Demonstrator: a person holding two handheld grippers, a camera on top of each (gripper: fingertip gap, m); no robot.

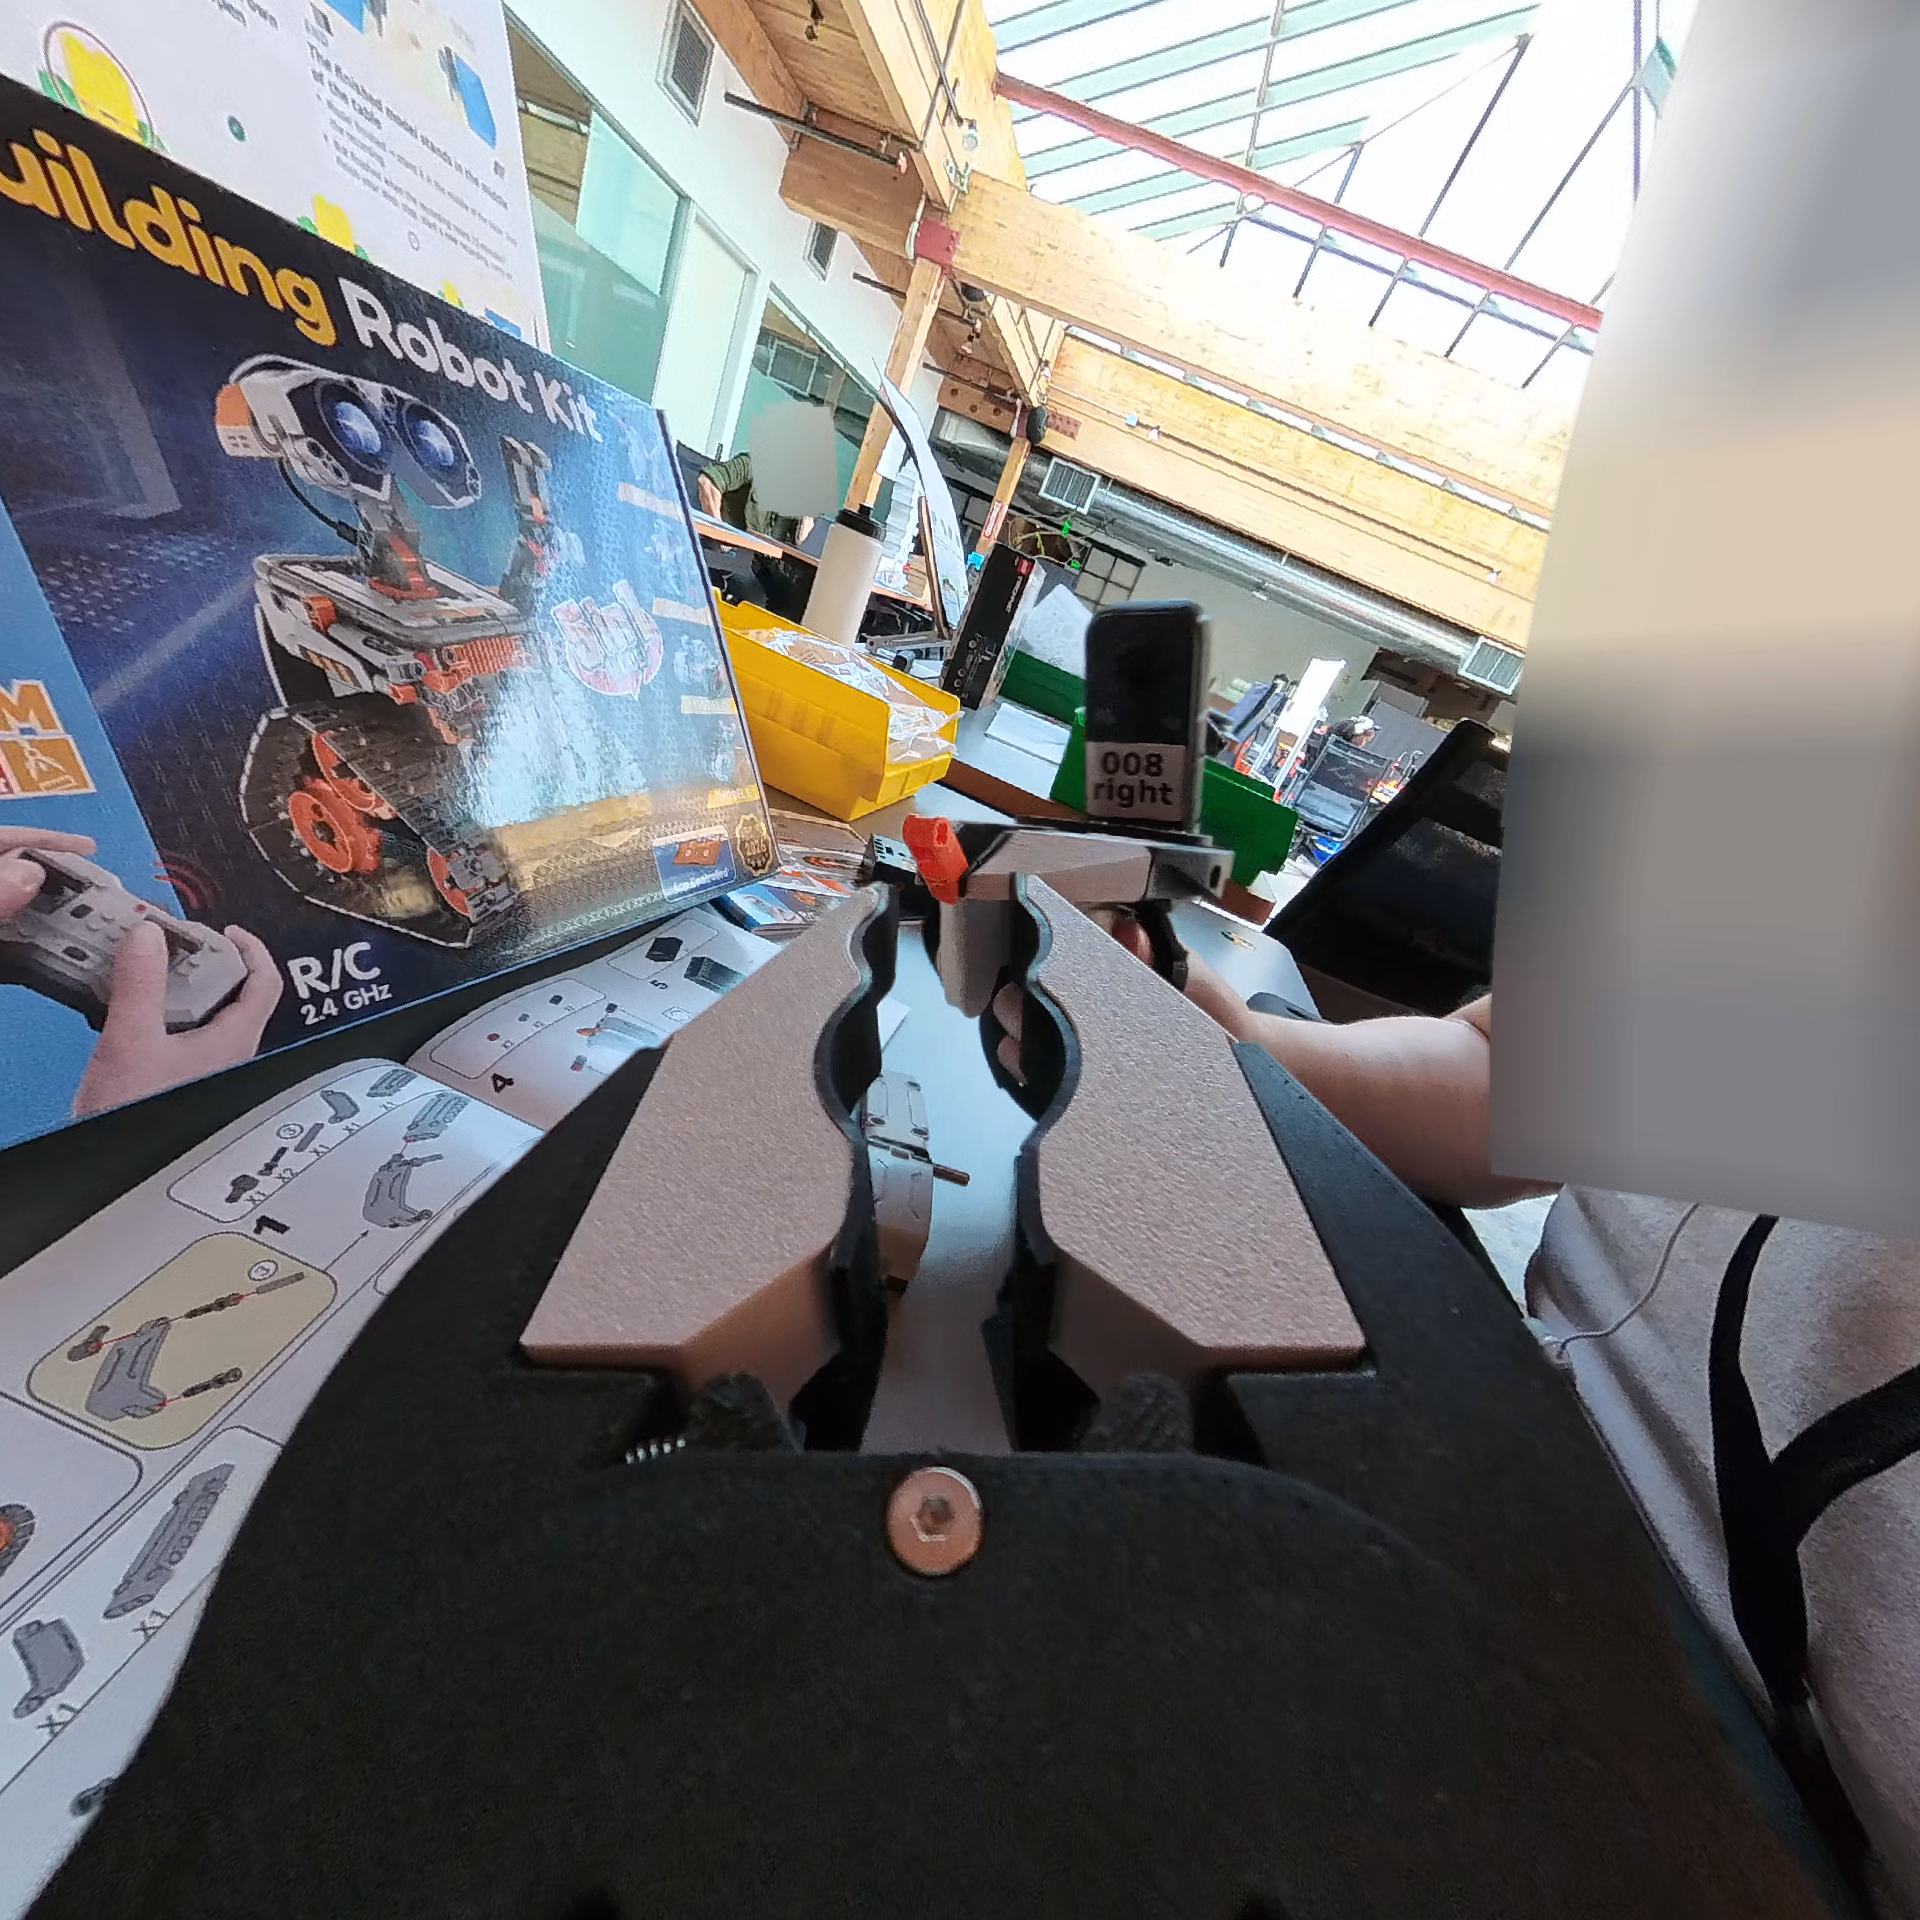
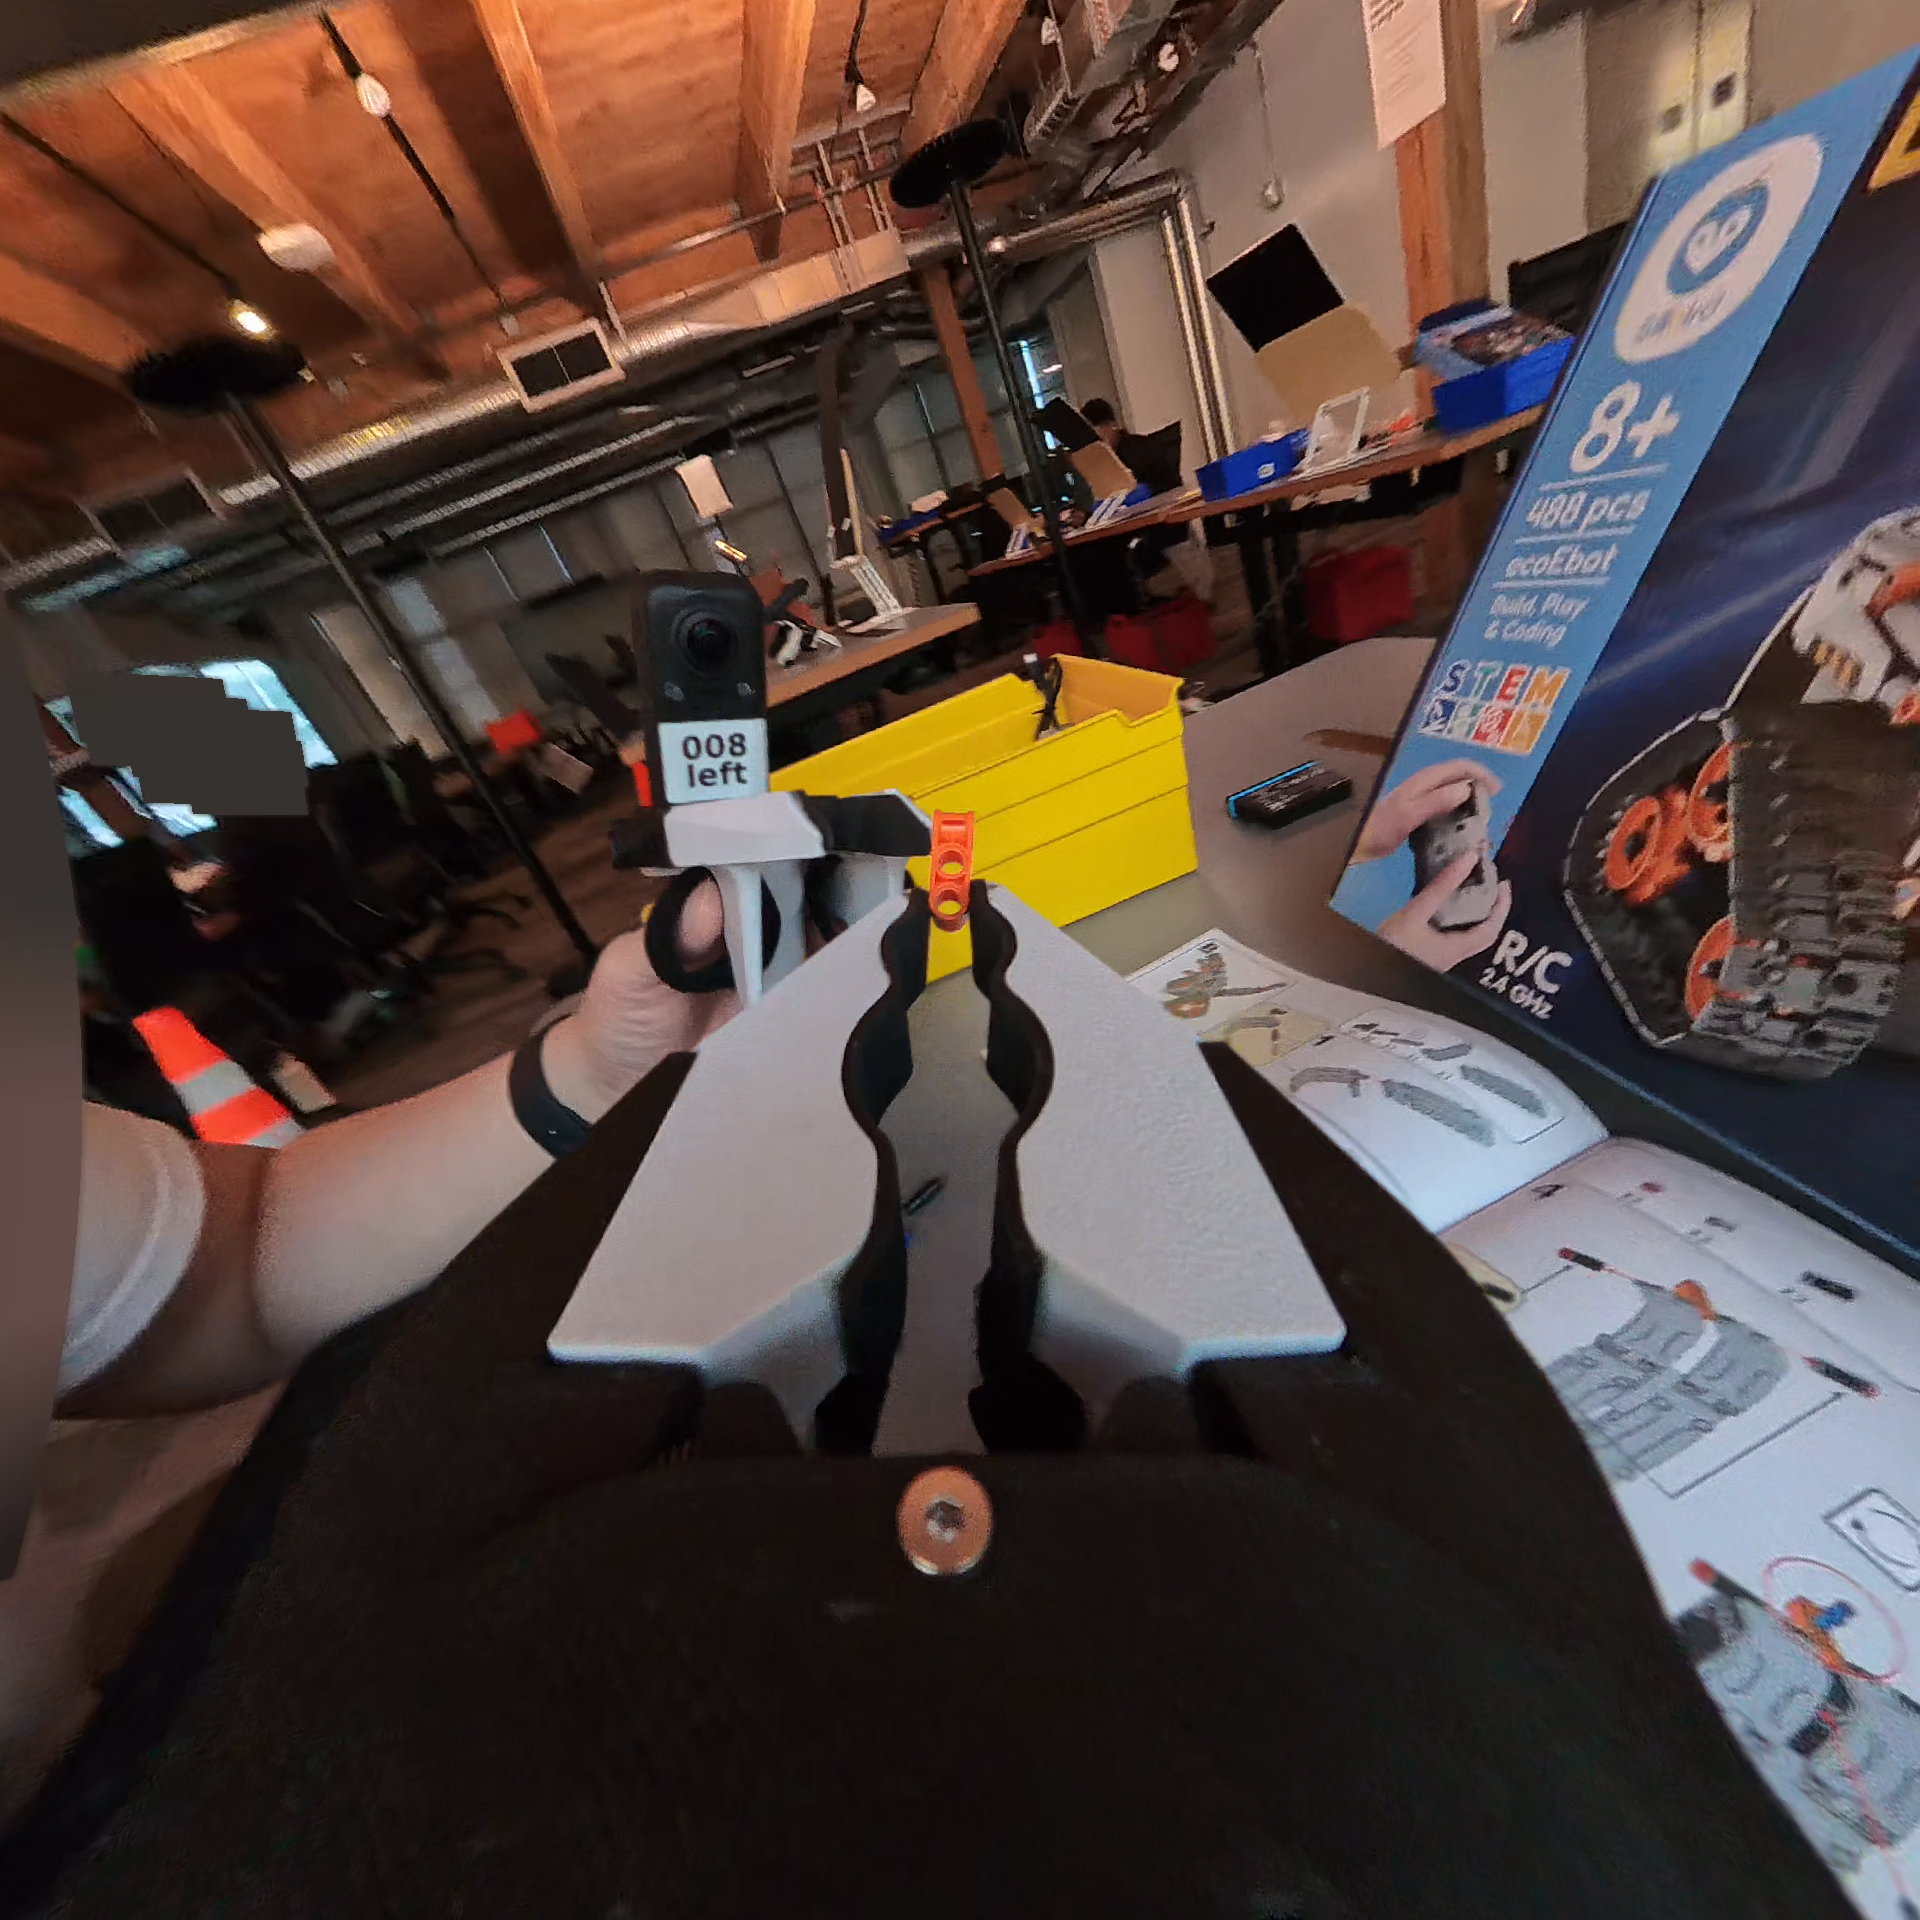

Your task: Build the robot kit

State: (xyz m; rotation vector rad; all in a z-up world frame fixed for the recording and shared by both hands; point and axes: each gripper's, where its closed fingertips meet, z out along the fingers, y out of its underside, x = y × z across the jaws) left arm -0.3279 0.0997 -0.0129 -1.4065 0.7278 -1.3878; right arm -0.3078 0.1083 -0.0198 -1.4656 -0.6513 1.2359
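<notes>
Left gripper [image 1: 951, 914] jaws parted, orange piece [image 1: 932, 854] ahead, kit box [image 1: 343, 644]

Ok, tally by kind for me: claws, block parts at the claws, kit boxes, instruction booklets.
Claws: 2, left claw and right claw
Orange connector: 1
Grey block part: 1
Robot kit box: 1
Instruction booklet: 1
Total: 6
</notes>
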